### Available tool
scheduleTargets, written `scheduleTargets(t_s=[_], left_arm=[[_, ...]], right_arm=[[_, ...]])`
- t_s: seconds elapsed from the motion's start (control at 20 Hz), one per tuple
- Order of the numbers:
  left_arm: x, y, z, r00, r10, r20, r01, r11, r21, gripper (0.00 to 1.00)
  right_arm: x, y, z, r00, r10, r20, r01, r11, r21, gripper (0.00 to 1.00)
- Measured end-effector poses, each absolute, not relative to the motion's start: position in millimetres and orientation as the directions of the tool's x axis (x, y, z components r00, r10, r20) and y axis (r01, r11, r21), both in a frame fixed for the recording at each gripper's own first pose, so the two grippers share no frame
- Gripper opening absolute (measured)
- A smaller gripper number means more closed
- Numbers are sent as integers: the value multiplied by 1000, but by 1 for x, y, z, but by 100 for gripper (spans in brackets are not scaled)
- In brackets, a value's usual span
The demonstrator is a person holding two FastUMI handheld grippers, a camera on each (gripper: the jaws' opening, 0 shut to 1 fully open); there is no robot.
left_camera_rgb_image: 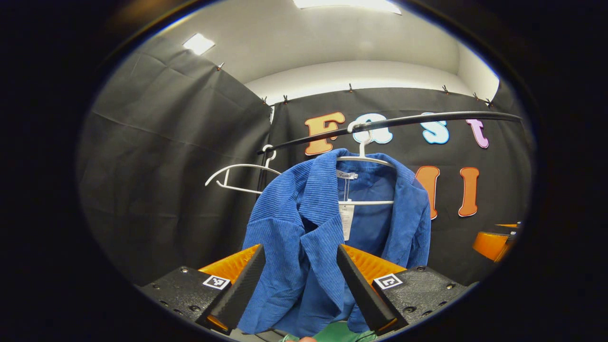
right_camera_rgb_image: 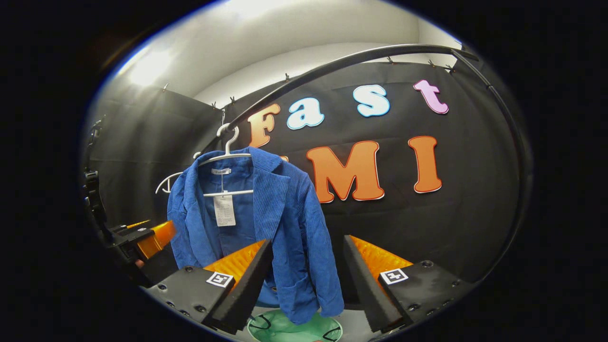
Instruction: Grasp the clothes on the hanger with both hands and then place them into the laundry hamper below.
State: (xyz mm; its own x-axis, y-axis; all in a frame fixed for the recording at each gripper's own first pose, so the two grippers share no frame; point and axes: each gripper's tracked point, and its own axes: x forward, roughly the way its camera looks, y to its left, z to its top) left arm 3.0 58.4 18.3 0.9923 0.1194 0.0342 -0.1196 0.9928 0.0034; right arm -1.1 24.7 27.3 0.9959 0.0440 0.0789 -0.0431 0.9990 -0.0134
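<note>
looks like we're at the reach-in step: the blue ribbed corduroy jacket [left_camera_rgb_image: 327, 228] hangs on a white plastic hanger [left_camera_rgb_image: 363, 159] from the black curved rail [left_camera_rgb_image: 394, 122], and both the left gripper [left_camera_rgb_image: 300, 280] and right gripper [right_camera_rgb_image: 306, 280] have their jaws wide open with nothing pinched, fabric just sitting between them in view. next move, i'd guess, is closing each side on the cloth and lifting it off the hook. the round green laundry hamper [right_camera_rgb_image: 285, 327] below is mostly cut off, so its depth is hard to judge.
</note>
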Motion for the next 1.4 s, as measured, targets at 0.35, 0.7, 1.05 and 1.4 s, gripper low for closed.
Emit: scheduleTargets(t_s=[0.35, 0.7, 1.05, 1.4], left_arm=[[2, 71, 18, 993, 116, 23, -117, 993, 15, 93], [2, 73, 13, 995, 95, 4, -95, 995, 28, 92], [2, 77, 6, 995, 93, -30, -93, 996, 5, 92], [-1, 87, -8, 993, 103, -63, -102, 995, 11, 92]], right_arm=[[31, 55, 22, 991, 118, 64, -118, 993, -10, 97], [113, 85, 0, 986, 167, 10, -167, 986, 25, 97], [183, 114, -59, 982, 160, -100, -157, 987, 46, 98], [218, 80, -96, 978, 111, -174, -90, 988, 124, 74]])
